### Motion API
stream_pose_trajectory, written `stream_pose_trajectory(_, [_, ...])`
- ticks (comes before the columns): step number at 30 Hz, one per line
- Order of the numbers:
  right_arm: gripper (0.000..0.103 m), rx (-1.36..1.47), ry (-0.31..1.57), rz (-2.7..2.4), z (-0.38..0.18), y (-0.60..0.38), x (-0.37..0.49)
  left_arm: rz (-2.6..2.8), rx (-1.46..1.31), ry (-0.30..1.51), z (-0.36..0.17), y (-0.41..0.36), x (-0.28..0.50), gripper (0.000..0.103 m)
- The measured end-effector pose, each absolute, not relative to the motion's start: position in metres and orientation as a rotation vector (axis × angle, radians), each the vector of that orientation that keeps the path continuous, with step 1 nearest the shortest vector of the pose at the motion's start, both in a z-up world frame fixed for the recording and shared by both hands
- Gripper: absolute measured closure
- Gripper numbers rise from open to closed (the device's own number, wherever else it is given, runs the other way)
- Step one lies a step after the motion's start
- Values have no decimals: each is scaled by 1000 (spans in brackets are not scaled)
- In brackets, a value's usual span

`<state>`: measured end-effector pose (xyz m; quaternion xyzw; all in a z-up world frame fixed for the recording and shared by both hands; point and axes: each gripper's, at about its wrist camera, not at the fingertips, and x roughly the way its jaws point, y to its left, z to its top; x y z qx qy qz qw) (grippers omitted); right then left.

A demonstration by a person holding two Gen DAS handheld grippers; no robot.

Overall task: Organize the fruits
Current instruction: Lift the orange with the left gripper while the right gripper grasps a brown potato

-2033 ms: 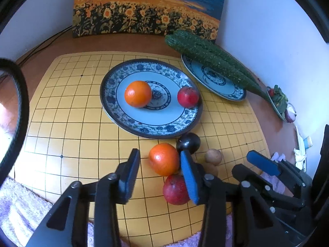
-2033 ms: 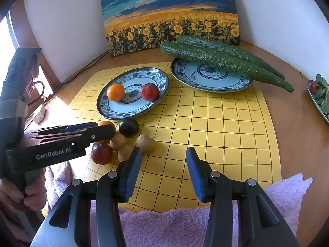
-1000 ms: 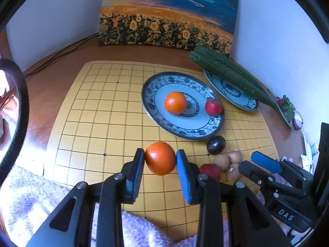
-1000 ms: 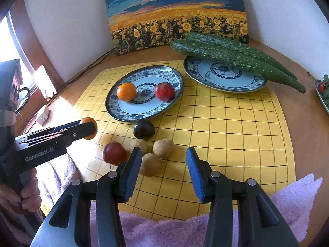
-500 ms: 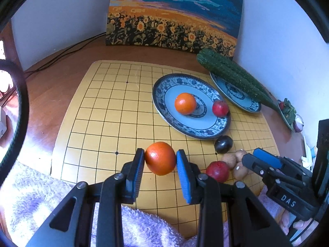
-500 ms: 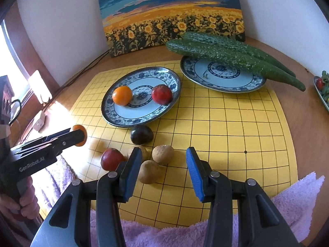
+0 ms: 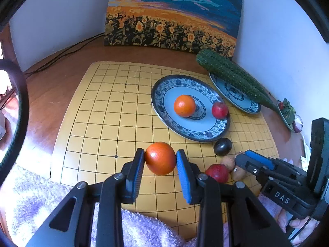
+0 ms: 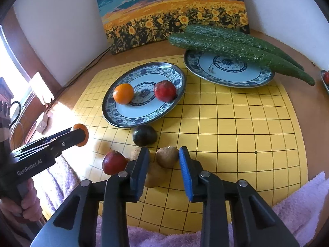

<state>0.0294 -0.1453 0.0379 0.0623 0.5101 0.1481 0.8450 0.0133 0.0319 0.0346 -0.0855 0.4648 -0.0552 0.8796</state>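
Note:
My left gripper [image 7: 160, 161] is shut on an orange [image 7: 160, 158] and holds it above the yellow grid board [image 7: 115, 123]. It shows at the left of the right wrist view [image 8: 81, 134]. A blue-patterned plate [image 7: 164, 117] holds another orange [image 7: 184, 105] and a red fruit [image 7: 219, 110]. My right gripper [image 8: 164, 160] is open, its jaws on either side of a brown fruit [image 8: 167, 156]. Beside it lie a dark fruit [image 8: 144, 135], a red fruit [image 8: 114, 162] and two more brown fruits [image 8: 154, 175].
A second blue plate [image 8: 226, 70] at the back right carries two long cucumbers [image 8: 236, 47]. A sunflower painting [image 8: 170, 14] leans on the wall. A purple towel [image 8: 298, 195] lies along the board's near edge. A small dish of vegetables [image 7: 287, 111] sits far right.
My left gripper closed on the orange, lifted it off the board and carried it left. My right gripper moved forward to the brown fruits and stayed open.

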Motion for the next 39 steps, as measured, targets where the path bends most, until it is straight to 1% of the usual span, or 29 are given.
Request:
stream_pose_trajectory(18, [72, 137, 1097, 304, 30, -150, 36, -121, -174, 954, 38, 29, 20, 70])
stream_pose_trajectory(20, [74, 137, 1096, 305, 30, -150, 36, -123, -173, 953, 38, 30, 20, 70])
stream_pose_trajectory(21, [78, 139, 1095, 306, 30, -150, 36, -122, -174, 953, 38, 29, 20, 70])
stream_pose_trajectory(27, [78, 131, 1098, 309, 30, -149, 38, -127, -174, 948, 39, 29, 19, 70])
stream_pose_trajectory(39, [78, 83, 1026, 349, 56, -140, 48, -142, -134, 910, 54, 24, 40, 70])
